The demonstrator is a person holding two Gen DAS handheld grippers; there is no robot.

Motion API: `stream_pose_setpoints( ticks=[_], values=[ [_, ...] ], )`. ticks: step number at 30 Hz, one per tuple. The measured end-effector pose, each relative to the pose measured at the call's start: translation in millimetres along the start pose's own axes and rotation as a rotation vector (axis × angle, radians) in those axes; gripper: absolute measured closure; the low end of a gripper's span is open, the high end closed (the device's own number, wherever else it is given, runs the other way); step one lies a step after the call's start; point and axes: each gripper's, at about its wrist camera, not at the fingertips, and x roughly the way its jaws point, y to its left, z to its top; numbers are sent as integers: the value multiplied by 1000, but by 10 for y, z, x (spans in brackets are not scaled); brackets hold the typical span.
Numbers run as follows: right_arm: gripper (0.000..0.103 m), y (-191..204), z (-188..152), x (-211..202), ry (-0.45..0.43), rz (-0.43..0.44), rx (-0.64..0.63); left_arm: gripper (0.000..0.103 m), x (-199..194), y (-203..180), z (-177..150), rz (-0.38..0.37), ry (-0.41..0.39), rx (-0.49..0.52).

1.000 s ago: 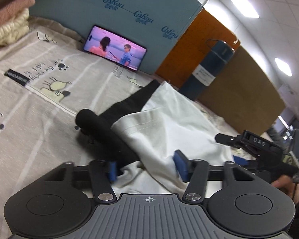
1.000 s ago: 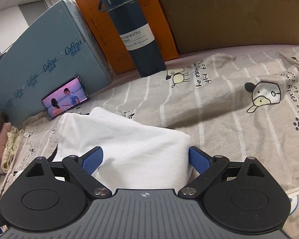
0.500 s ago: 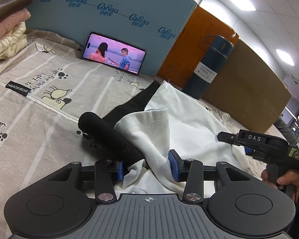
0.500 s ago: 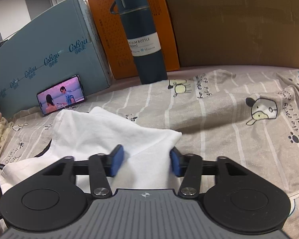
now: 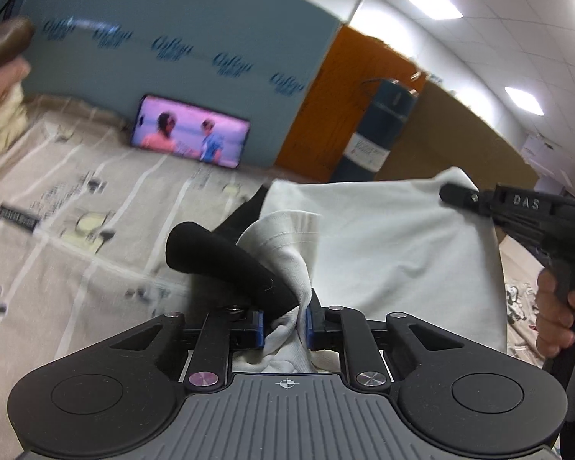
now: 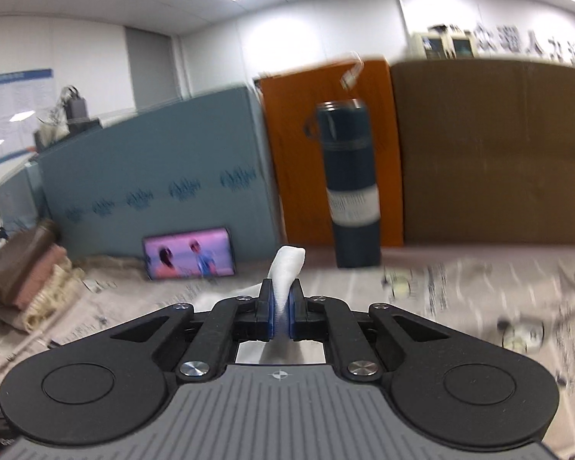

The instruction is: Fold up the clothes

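Above the bed (image 5: 76,207), my 2 grippers each pinch the white shirt (image 5: 383,245), left gripper (image 5: 284,324) bunching a sleeve against the black garment (image 5: 226,260), right gripper (image 6: 281,316) nipping only a thin corner, which I judge could slip free and spoil the fold.

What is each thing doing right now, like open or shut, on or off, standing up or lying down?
left gripper: shut on the white shirt.
right gripper: shut on the white shirt.
white shirt: pinched at two spots, lifted and stretched.
black garment: partly rolled, lying under the shirt.
phone: screen on, propped against the blue box.
bottle: upright, lid on.
folded clothes: stacked.
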Motion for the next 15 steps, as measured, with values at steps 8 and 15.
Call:
stream_pose_setpoints(
  ticks=[8, 15],
  values=[
    [97, -200, 348, -274, -156, -80, -49, 88, 144, -555, 399, -48, -118, 150],
    [97, -843, 509, -533, -249, -267, -36, 88, 708, -1217, 587, -115, -162, 216]
  ],
)
